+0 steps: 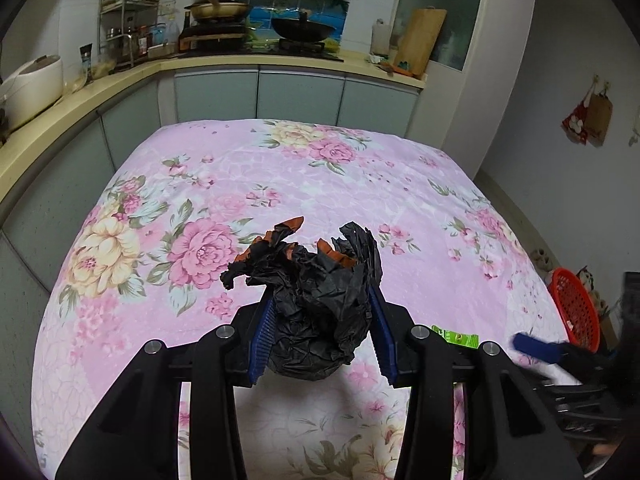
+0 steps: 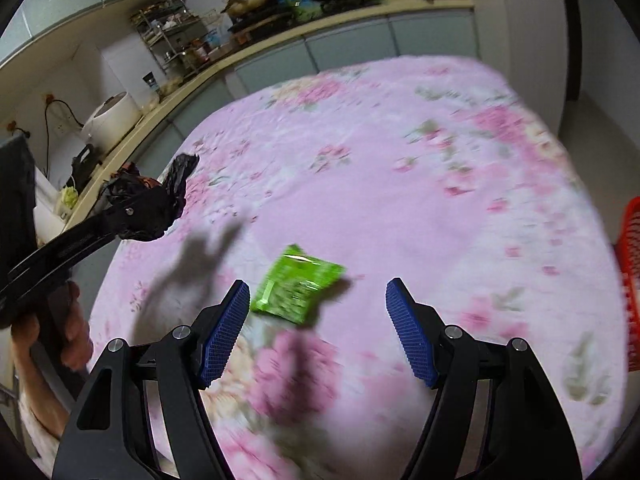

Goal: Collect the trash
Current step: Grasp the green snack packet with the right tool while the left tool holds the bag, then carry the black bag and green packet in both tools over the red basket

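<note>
Black wad gripped on my left, green packet ahead of my right.

My left gripper [image 1: 320,336] clamps the crumpled black bag [image 1: 316,300] above the floral tablecloth [image 1: 280,168]. My right gripper [image 2: 316,328] gapes wide, holding nothing; the green wrapper [image 2: 298,288] lies at its 11 o'clock, red basket [image 2: 630,280] at 3.

The tabletop cloth [image 1: 320,184] is pink, printed with rose-pink and cream flowers and grey-green leaves. The crumpled bag [image 1: 316,300] is black with orange-brown patches. The snack packet [image 2: 298,286] is bright green with white glints. Both grippers are black with ribbed blue pads [image 2: 224,330]. The basket [image 1: 574,308] is red mesh.
</note>
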The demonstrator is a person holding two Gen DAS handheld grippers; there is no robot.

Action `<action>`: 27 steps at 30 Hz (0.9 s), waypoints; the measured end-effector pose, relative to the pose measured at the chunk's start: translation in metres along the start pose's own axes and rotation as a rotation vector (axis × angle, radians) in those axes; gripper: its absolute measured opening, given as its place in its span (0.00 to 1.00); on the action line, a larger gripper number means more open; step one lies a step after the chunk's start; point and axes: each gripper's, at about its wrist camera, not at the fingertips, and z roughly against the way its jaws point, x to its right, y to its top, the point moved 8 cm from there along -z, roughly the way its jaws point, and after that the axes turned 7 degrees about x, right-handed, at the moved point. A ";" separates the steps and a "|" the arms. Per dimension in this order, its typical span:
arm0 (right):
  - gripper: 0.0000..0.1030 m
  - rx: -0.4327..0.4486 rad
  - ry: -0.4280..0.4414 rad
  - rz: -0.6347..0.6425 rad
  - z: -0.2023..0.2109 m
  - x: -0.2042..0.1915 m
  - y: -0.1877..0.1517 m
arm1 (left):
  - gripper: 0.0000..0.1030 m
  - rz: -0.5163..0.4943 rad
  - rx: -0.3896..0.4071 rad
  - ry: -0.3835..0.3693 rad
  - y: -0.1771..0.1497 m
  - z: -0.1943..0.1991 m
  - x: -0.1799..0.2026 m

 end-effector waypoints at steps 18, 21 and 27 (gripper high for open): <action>0.41 -0.054 -0.071 0.108 -0.044 -0.021 -0.010 | 0.40 0.007 0.007 -0.003 0.004 0.006 -0.005; 0.37 -0.048 -0.066 0.115 -0.041 -0.021 -0.010 | 0.40 0.003 0.006 -0.003 0.003 0.006 -0.004; 0.34 -0.012 -0.069 0.124 -0.027 -0.020 -0.005 | 0.40 -0.002 0.000 -0.007 0.001 0.004 -0.001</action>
